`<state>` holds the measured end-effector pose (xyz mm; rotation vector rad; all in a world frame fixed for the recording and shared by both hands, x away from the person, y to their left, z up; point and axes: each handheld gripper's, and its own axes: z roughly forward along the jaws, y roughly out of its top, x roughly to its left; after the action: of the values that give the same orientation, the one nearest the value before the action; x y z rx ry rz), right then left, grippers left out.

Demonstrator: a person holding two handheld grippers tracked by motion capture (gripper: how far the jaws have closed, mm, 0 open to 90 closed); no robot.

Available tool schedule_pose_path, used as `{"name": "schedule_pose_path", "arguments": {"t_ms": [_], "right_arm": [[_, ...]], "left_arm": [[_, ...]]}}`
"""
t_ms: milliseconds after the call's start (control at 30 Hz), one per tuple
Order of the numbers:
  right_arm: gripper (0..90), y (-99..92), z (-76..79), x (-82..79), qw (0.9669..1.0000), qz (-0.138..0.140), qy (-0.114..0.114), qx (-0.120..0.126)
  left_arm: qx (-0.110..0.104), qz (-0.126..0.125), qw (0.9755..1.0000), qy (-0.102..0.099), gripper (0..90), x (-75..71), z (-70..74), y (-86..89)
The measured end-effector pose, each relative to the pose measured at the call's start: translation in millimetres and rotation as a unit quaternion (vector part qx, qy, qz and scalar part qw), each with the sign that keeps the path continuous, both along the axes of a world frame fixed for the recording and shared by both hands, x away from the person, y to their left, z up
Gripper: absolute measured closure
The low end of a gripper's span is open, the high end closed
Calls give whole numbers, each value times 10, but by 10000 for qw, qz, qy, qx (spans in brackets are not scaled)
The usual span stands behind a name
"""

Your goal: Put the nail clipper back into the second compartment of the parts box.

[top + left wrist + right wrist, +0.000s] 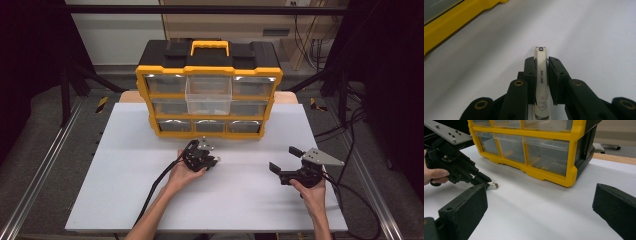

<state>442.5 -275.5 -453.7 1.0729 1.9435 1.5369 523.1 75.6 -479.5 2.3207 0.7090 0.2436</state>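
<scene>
Nail clipper (541, 77) clamped in left hand-held gripper (541, 62), right hand-held gripper (539, 202) spread apart

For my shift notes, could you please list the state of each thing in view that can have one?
Left hand-held gripper: shut on the nail clipper.
Nail clipper: clamped between the pads, low over the table.
Right hand-held gripper: open, holding nothing.
Top middle drawer: pulled out.
Other drawers: pushed in.

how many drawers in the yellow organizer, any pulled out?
9, in three rows of three in the organizer. One, the top-middle drawer, is pulled out; the other eight sit flush. None look hidden.
</scene>
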Motion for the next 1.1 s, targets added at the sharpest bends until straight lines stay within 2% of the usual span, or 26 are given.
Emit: {"name": "schedule_pose_path", "arguments": {"t_ms": [100,300,633,833,933,1000,1100], "right_arm": [[5,0,0,0,10000,4,4,-1],[5,-2,0,1,10000,26,25,-10],[5,15,-11,6,10000,46,56,-7],[5,14,-13,6,10000,58,64,-20],[5,15,-13,8,10000,62,66,-13],[5,16,-16,14,10000,54,66,-27],[5,15,-15,11,10000,60,69,-33]], "left_arm": [[16,-28,10000,23,772,-19,9,4],[-96,-6,9999,47,772,-58,71,26],[-289,87,9995,-20,772,-173,266,151],[-486,151,9987,-43,771,-246,373,257],[-515,104,9986,-102,771,-303,432,293],[-606,106,9981,-71,771,-334,471,311],[-578,97,9982,-134,771,-371,521,329]]}}
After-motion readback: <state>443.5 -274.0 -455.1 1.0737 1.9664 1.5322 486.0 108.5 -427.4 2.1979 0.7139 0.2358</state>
